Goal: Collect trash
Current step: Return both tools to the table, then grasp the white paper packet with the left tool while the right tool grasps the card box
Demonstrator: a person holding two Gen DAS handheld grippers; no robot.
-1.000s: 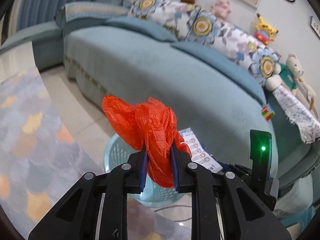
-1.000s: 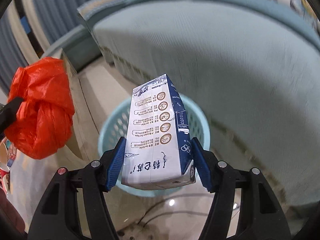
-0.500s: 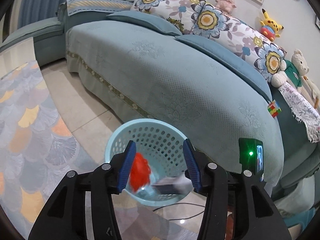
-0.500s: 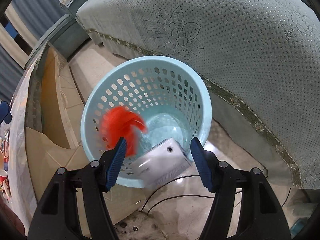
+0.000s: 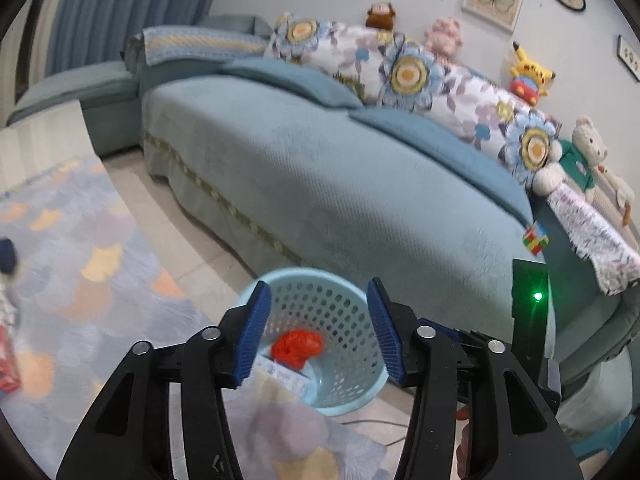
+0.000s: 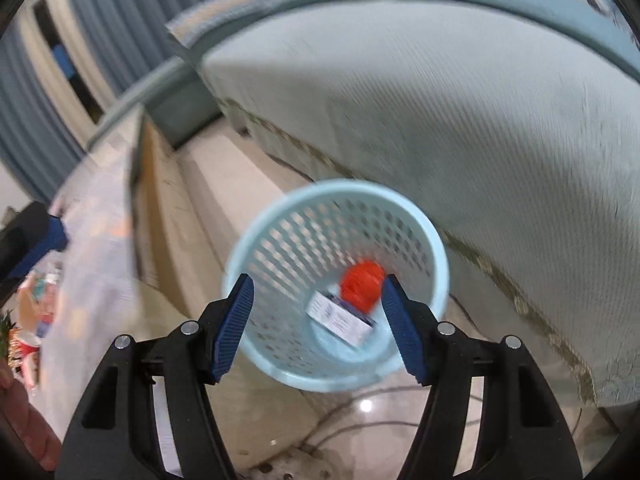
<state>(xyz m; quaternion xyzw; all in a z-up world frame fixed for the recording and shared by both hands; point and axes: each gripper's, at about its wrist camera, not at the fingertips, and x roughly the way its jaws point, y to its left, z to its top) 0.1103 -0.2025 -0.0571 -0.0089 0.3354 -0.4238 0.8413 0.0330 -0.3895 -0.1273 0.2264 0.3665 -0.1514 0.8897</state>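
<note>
A light blue perforated basket (image 5: 344, 304) (image 6: 280, 248) stands on the floor beside the sofa. Inside it lie a crumpled red plastic bag (image 5: 298, 346) (image 6: 360, 286) and a white and blue carton (image 5: 284, 374) (image 6: 340, 320). My left gripper (image 5: 318, 330) is open and empty, above and in front of the basket. My right gripper (image 6: 318, 324) is open and empty, above the basket's near rim. The left gripper's blue pad (image 6: 52, 236) shows at the left edge of the right wrist view.
A teal sofa (image 5: 360, 184) with floral cushions and plush toys fills the right and back. A table with a patterned cloth (image 5: 80, 280) lies at the left, with small items (image 6: 28, 340) on it. Cables (image 6: 360, 420) run on the tiled floor below the basket.
A second ago the left gripper held the red bag and the right held the carton. Both opened, and the bag and carton dropped into the basket. Both grippers have since pulled back.
</note>
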